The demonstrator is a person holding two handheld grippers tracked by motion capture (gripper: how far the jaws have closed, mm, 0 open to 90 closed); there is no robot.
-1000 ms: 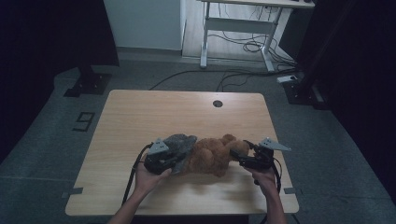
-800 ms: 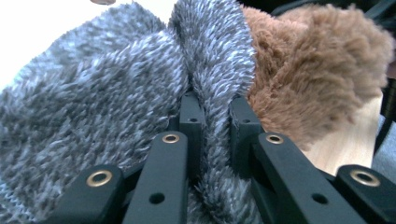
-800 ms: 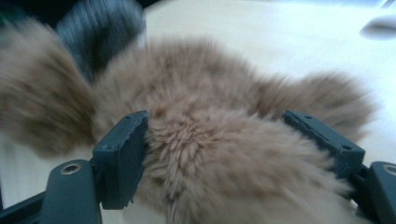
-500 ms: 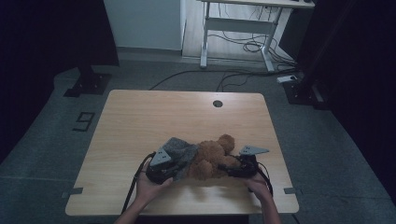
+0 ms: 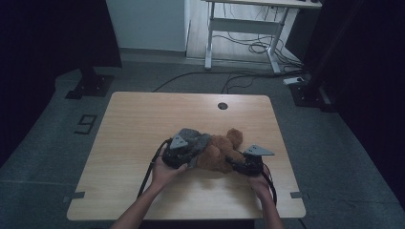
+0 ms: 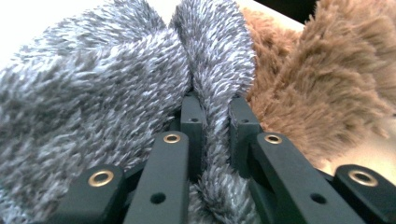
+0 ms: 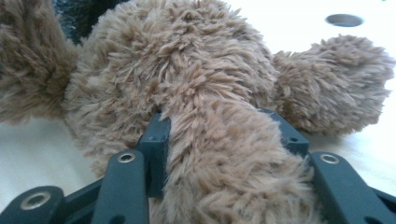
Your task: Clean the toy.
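The wooden table (image 5: 143, 124) is bare apart from a round hole (image 5: 222, 105) at twelve o'clock from the teddy bear (image 5: 220, 152); a desk frame (image 5: 248, 28) with loose cables (image 5: 248, 47) stands on the floor beyond. The bear, shaggy brown plush, lies near the table's front edge, with a fuzzy grey garment (image 5: 193, 140) at its nine o'clock side. The left gripper (image 6: 212, 135) is clamped on a fold of that garment. The right gripper (image 7: 224, 135), whose jaws have just been closing, has a brown limb between them, pads pressing its fur.

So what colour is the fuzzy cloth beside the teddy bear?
Mottled grey fuzzy cloth, clearest in the left gripper view.
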